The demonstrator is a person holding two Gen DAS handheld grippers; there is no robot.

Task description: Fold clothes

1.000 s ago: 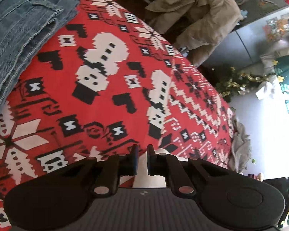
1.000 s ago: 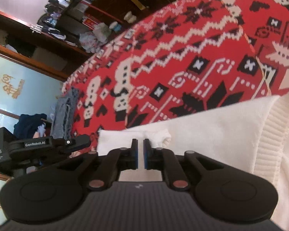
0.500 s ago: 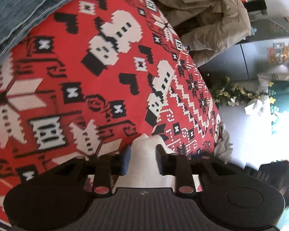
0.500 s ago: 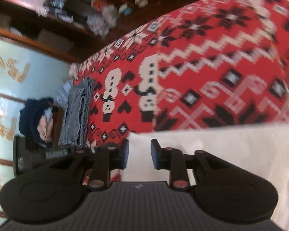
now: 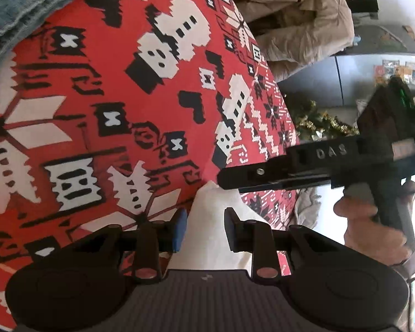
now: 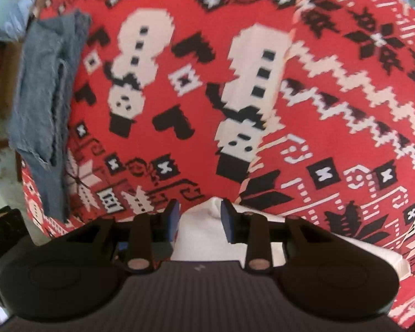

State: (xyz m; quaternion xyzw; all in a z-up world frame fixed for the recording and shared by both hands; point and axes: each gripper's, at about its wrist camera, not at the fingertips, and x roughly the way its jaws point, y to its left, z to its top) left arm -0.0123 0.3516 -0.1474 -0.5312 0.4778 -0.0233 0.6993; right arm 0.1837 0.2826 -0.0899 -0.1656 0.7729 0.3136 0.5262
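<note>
Only from left: right tool (image 5: 229, 178)

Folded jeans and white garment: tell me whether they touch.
Apart. The right wrist view shows the folded jeans at the far left, with a stretch of bare red patterned cloth separating them from the white garment between the fingers.

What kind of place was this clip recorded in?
Probably a lived-in home room: a red patterned cover serves as folding surface, a beige coat is slung behind it, and tinsel decoration sits beside a grey cabinet.
</note>
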